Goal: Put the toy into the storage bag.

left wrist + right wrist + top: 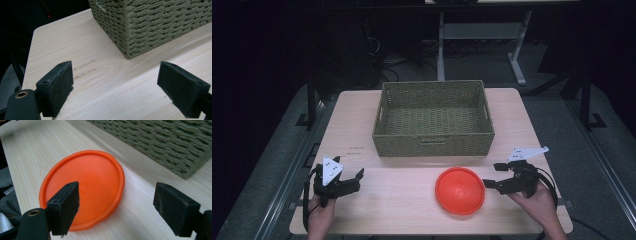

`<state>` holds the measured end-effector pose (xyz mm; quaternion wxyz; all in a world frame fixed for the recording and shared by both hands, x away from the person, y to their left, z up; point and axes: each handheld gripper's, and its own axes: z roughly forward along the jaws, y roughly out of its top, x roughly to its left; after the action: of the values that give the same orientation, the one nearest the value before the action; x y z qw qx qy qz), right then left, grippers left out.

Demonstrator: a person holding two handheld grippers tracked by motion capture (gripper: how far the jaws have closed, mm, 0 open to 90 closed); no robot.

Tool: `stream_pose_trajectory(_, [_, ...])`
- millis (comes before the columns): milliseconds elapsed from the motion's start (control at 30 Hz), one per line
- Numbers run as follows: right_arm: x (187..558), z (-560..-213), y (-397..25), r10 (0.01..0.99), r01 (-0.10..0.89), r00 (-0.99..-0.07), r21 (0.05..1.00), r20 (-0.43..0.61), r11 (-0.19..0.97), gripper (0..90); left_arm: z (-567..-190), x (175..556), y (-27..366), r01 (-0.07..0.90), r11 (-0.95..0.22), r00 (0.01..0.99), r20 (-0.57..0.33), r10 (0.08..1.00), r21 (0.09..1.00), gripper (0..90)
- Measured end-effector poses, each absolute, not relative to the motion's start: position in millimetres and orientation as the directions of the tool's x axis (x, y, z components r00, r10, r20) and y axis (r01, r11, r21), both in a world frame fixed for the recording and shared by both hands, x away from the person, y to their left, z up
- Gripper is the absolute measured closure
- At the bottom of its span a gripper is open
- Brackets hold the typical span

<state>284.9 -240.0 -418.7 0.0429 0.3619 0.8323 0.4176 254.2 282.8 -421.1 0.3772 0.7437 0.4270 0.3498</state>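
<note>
An orange round dish (460, 190) lies on the wooden table (402, 200) near its front edge, right of centre. In the right gripper view the dish (92, 182) sits just beyond my jaws. My right gripper (491, 175) stands open just right of the dish, with nothing between its fingers; its own view shows it as the right gripper (122, 205). A woven green basket (433, 117) stands behind, empty. My left gripper (354, 176) rests open at the table's front left, pointing toward the basket's near corner (130, 50); in its own view the left gripper (120, 85) holds nothing.
Beyond the table stands a white desk frame (517, 60) on a dark floor with cables. Bare wood lies between the two grippers and to the left of the basket. Faint pencil marks (85, 67) show on the table ahead of the left gripper.
</note>
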Motion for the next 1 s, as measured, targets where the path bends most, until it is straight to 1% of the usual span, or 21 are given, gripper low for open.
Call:
stream_pose_trajectory(167, [296.7, -418.9, -227.2, 0.645, 0.6, -0.729, 0.668, 0.23, 0.439, 23.8, -421.3, 255.0, 284.7, 0.372, -0.344, 0.386, 0.194, 0.902, 0.862, 12.8])
stream_pose_trajectory(233, [300.5, -420.6, -223.5, 0.641, 0.599, -0.734, 0.657, 0.223, 0.457, 24.8, -421.6, 255.2, 284.6, 0.374, -0.343, 0.386, 0.192, 0.902, 0.862, 12.8])
stream_pose_trajectory(367, [305.6, -424.8, -218.9, 0.642, 0.621, -0.727, 0.63, 0.242, 0.466, 25.6, -421.6, 254.6, 283.8, 0.372, -0.347, 0.386, 0.197, 0.901, 0.861, 12.8])
stream_pose_trajectory(400, [307.3, -427.0, -216.7, 0.646, 0.628, -0.724, 0.618, 0.242, 0.473, 27.1, -421.9, 254.9, 284.0, 0.375, -0.349, 0.388, 0.197, 0.9, 0.859, 12.8])
stream_pose_trajectory(600, [311.4, -431.0, -209.1, 0.637, 0.637, -0.727, 0.596, 0.256, 0.489, 32.5, -421.4, 254.8, 283.4, 0.373, -0.36, 0.392, 0.206, 0.897, 0.855, 12.8])
stream_pose_trajectory(833, [316.8, -436.1, -203.9, 0.628, 0.641, -0.732, 0.579, 0.263, 0.504, 34.3, -422.3, 255.5, 283.4, 0.376, -0.357, 0.391, 0.203, 0.898, 0.855, 12.8])
stream_pose_trajectory(1000, [319.2, -440.0, -200.7, 0.621, 0.639, -0.739, 0.562, 0.259, 0.526, 40.3, -422.1, 255.3, 283.1, 0.373, -0.361, 0.392, 0.207, 0.896, 0.855, 12.8])
